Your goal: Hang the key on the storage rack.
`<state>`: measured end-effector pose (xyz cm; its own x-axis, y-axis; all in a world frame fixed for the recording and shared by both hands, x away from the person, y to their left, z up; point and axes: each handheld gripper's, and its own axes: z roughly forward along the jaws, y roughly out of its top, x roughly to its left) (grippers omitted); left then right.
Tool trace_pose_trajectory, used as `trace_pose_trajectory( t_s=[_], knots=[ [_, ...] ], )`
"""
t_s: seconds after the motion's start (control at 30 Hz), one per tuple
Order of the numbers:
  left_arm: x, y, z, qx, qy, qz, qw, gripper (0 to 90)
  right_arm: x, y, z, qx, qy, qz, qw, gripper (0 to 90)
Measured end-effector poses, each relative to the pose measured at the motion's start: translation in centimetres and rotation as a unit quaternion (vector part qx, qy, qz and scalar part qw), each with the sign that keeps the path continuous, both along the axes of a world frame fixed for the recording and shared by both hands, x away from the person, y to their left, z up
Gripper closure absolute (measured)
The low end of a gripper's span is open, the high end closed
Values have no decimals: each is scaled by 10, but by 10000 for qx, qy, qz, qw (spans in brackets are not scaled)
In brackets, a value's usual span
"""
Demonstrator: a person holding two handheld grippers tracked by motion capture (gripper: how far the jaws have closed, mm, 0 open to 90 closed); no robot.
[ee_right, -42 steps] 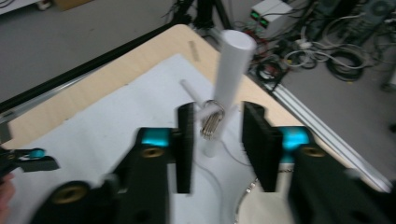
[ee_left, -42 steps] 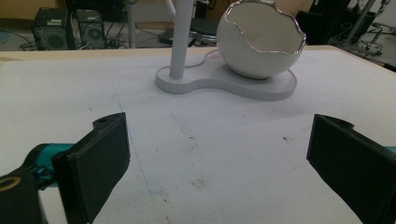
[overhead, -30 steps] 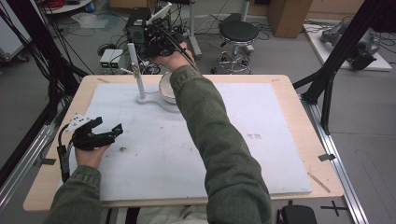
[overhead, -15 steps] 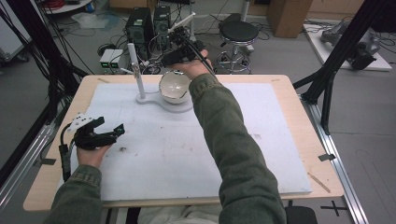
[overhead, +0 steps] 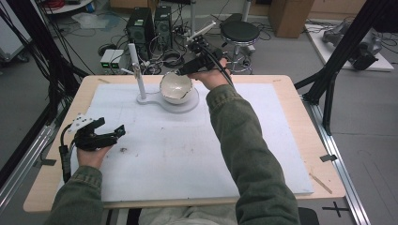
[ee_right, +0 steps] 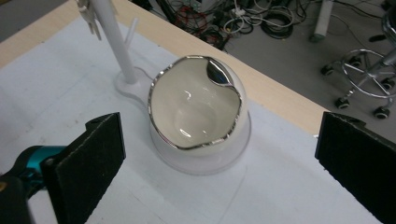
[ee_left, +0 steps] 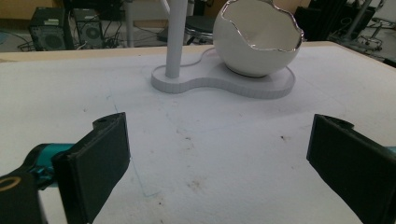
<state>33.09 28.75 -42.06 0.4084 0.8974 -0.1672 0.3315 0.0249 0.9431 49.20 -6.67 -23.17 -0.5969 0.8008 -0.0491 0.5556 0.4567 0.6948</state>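
Observation:
A white egg-shaped bowl (overhead: pixel 176 87) with a jagged silver rim sits on a white base (overhead: pixel 190 107), beside a white post (overhead: pixel 137 70). My right gripper (overhead: pixel 182 71) hovers at the bowl's far right edge, pointing down at it. In the right gripper view, the right gripper (ee_right: pixel 219 158) is open and has just been opening, with the empty bowl (ee_right: pixel 196 112) beyond the jaws and nothing between the pads. My left gripper (overhead: pixel 111 126) rests open on the white mat at the left. In the left gripper view, the left gripper (ee_left: pixel 219 158) faces the bowl (ee_left: pixel 257 46) from afar.
The white mat (overhead: pixel 187 154) covers most of the wooden table (overhead: pixel 300 89) and carries a few dark specks (overhead: pixel 123 150). A small clip hangs near the top of the post (ee_right: pixel 91 18). Beyond the table's far edge are cables, computers and a stool (overhead: pixel 239 33).
My right hand has moved to the right and slightly down, from above the post to the bowl's far right side, uncovering the bowl. The left gripper has stayed put.

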Motion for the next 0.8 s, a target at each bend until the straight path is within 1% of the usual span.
trace_pose_trajectory(
  t_s=[0.03,0.07,0.13,0.17,0.27,0.37,0.47,0.5,0.57,0.6,0.63,0.7,0.8],
  knots=[
    [0,0,0,27,9,-15,10000,64,-3,-6,-1,-8,7,-73,10000,6],
    [0,0,0,36,13,-21,10000,64,-3,-6,-1,-8,7,-73,10000,6],
    [0,0,0,36,18,-24,10000,64,-5,-12,-3,-29,26,-69,10000,6],
    [0,1,0,47,21,-20,10000,64,-7,-16,-3,-3,44,-80,10000,6],
    [0,2,0,44,27,0,10000,64,-14,-27,-6,209,20,-55,9998,6],
    [0,1,0,50,35,3,10000,64,-20,-35,-9,188,-60,-57,9998,5],
    [0,1,0,85,38,-5,10000,64,-27,-45,-12,311,-90,-44,9995,6],
    [-1,0,0,84,42,-11,10000,64,-32,-51,-13,317,-87,-41,9995,6],
    [-1,0,0,93,36,-20,9999,64,-35,-54,-14,304,-88,-49,9995,5],
    [-1,0,0,88,35,-22,10000,64,-42,-59,-15,164,-140,-51,9998,5],
    [-1,0,0,87,34,-22,10000,64,-42,-59,-15,164,-140,-51,9998,5],
    [-1,0,0,82,37,-9,10000,64,-49,-65,-16,181,-179,-56,9997,6],
    [-1,0,0,92,39,-8,10000,65,-58,-75,-21,191,-179,-46,9996,6]
  ],
)
